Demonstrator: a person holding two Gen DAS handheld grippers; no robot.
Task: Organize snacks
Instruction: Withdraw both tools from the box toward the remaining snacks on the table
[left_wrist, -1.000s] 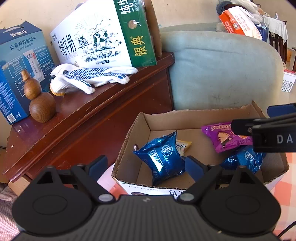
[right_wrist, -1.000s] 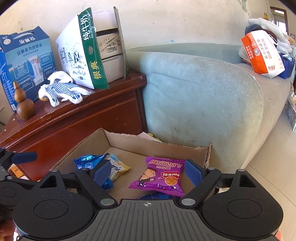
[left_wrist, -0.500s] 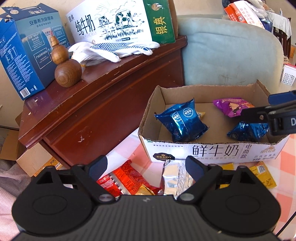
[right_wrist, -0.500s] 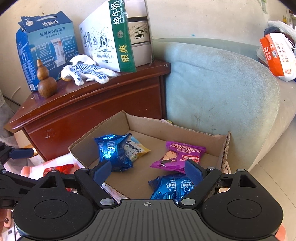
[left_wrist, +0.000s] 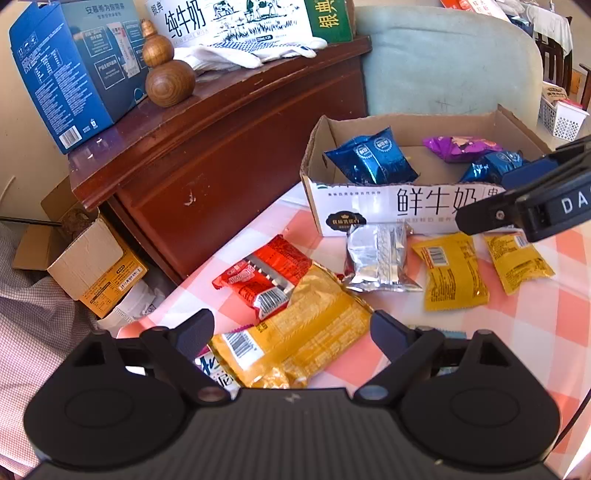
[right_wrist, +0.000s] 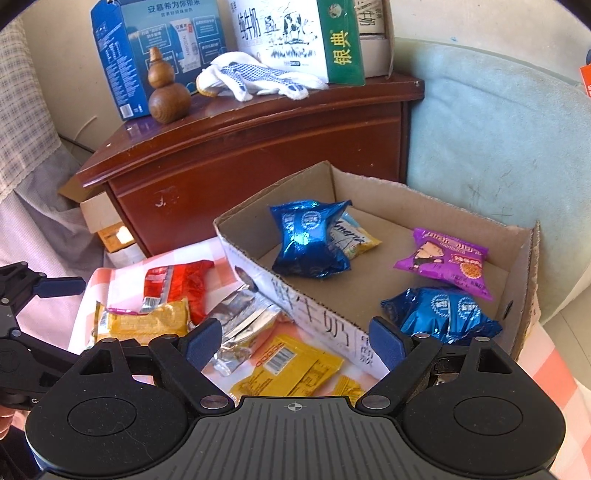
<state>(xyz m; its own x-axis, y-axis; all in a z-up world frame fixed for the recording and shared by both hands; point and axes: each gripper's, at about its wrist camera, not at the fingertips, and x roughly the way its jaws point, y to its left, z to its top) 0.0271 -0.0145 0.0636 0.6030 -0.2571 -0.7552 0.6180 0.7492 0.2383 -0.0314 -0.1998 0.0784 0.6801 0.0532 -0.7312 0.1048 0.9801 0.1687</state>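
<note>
A cardboard box (left_wrist: 369, 201) (right_wrist: 291, 291) on the pink checked table holds two blue packets (left_wrist: 371, 158) (right_wrist: 443, 310), a purple packet (right_wrist: 443, 260) and a pale packet (right_wrist: 354, 240). In front of it lie a red packet (left_wrist: 264, 275), a large gold packet (left_wrist: 295, 336), a silver packet (left_wrist: 376, 256) and two yellow packets (left_wrist: 452, 271) (left_wrist: 517, 260). My left gripper (left_wrist: 291, 332) is open and empty above the gold packet. My right gripper (right_wrist: 295, 341) is open and empty over the box's front wall and the yellow packets (right_wrist: 291, 369).
A dark wooden cabinet (left_wrist: 221, 129) stands left of the box, with a wooden gourd (left_wrist: 166, 70), gloves (right_wrist: 255, 75), a blue carton (left_wrist: 66, 70) and a milk carton (right_wrist: 295, 33). A green sofa (right_wrist: 498, 147) is behind. Small boxes (left_wrist: 88, 266) sit on the floor.
Both grippers have drawn back and up from the box. The loose packets on the table in front of the box have come into view. Both stay open and empty.
</note>
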